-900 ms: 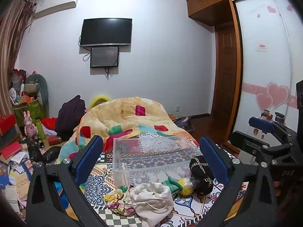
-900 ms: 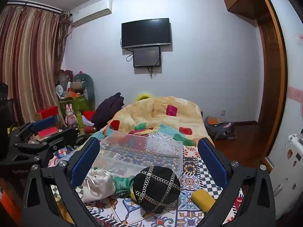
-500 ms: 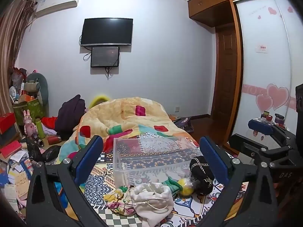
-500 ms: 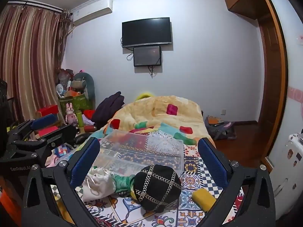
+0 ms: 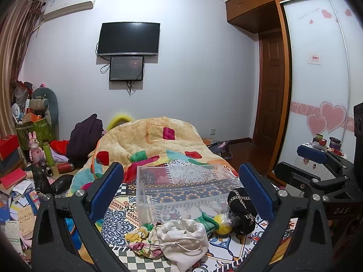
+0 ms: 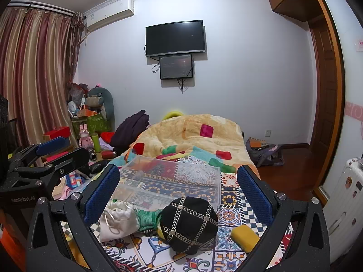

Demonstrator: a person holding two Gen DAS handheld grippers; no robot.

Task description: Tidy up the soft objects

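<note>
A clear plastic bin sits on the patterned bedspread. In front of it lie a white drawstring pouch, a floral cloth, a green cloth, a yellow ball in plastic, a black studded cap and a yellow sponge. My left gripper is open and empty, above the pouch. My right gripper is open and empty, above the cap. Each gripper shows in the other's view, the right one and the left one.
A rumpled yellow quilt covers the bed's far half. Clutter, boxes and a pink rabbit toy crowd the floor on the left. A wardrobe with heart decals and a door stand on the right. A bag lies on the floor.
Both views have shifted very slightly. The objects have not moved and both grippers stay open.
</note>
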